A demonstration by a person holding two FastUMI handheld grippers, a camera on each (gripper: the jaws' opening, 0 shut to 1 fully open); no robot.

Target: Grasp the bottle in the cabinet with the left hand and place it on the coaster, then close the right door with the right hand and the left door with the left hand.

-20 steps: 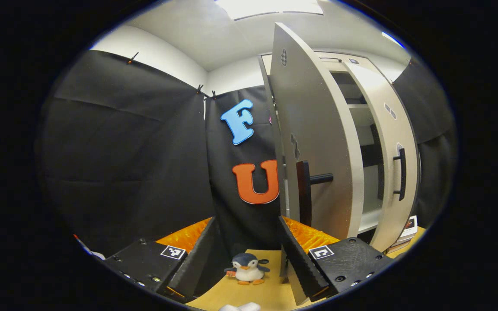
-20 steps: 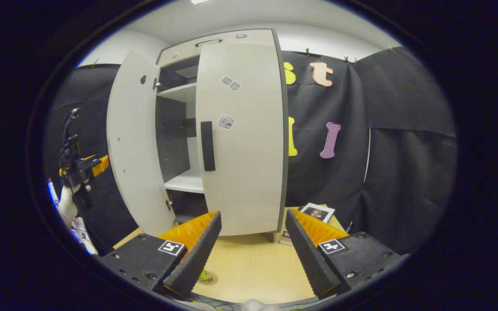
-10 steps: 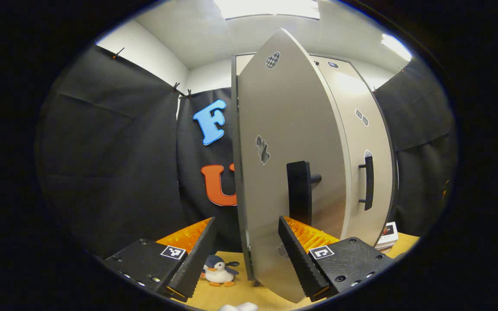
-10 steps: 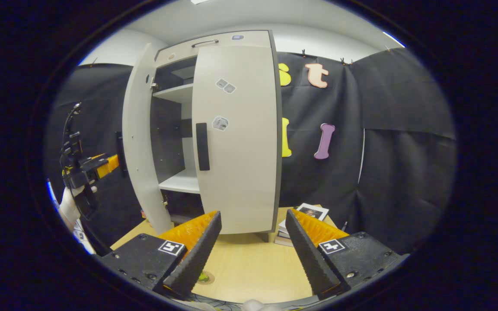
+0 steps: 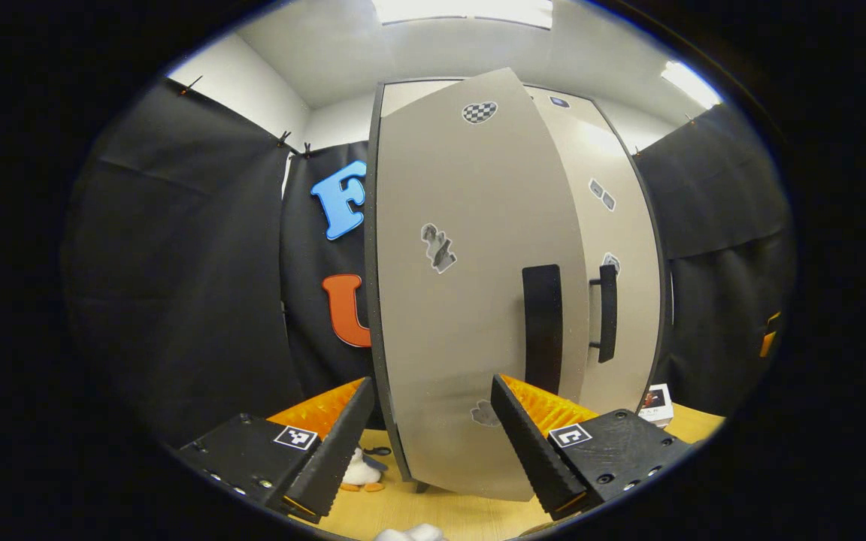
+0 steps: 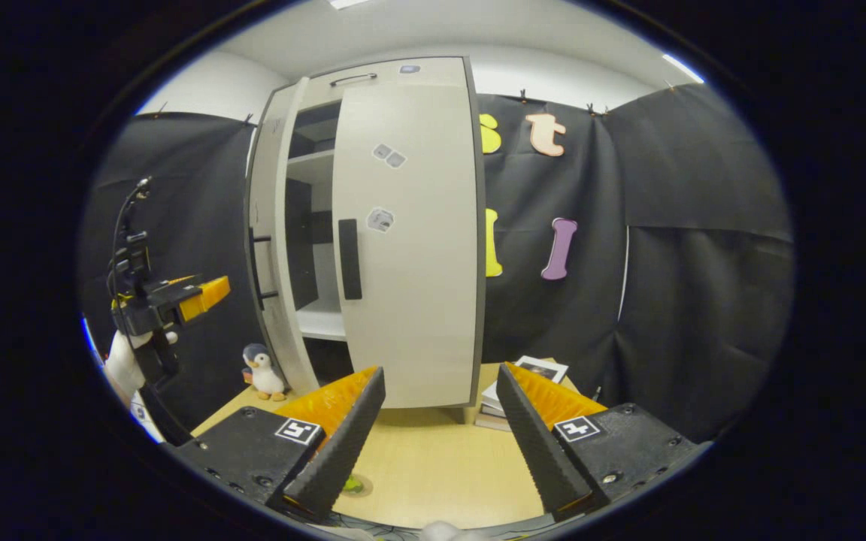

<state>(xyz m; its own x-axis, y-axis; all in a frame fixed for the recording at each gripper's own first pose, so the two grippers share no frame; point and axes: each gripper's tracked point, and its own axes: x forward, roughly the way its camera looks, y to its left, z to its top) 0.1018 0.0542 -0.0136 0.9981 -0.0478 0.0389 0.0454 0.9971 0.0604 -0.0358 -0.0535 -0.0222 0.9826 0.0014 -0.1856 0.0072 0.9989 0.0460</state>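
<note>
The grey cabinet's left door [image 5: 470, 300] stands close in front of my left gripper [image 5: 429, 443], its black handle [image 5: 542, 327] just above one finger. That gripper is open and holds nothing. In the right gripper view the left door [image 6: 266, 248] is ajar and seen nearly edge-on, with shelves showing in the gap. The right door [image 6: 407, 248] lies flat against the cabinet. My left gripper [image 6: 177, 300], held by a gloved hand, hovers just left of the ajar door. My right gripper [image 6: 440, 443] is open over the wooden table [image 6: 433, 466]. A small green thing [image 6: 352, 485] peeks out beside its finger.
A toy penguin [image 6: 261, 372] stands on the table by the cabinet's left foot and also shows under my left gripper's finger as the penguin [image 5: 361, 473]. A stack of books [image 6: 527, 379] lies right of the cabinet. Black cloth walls close in on both sides.
The left door has swung from wide open to nearly shut, hiding most of the shelves. My left gripper has followed it to the right. The right gripper has hardly moved.
</note>
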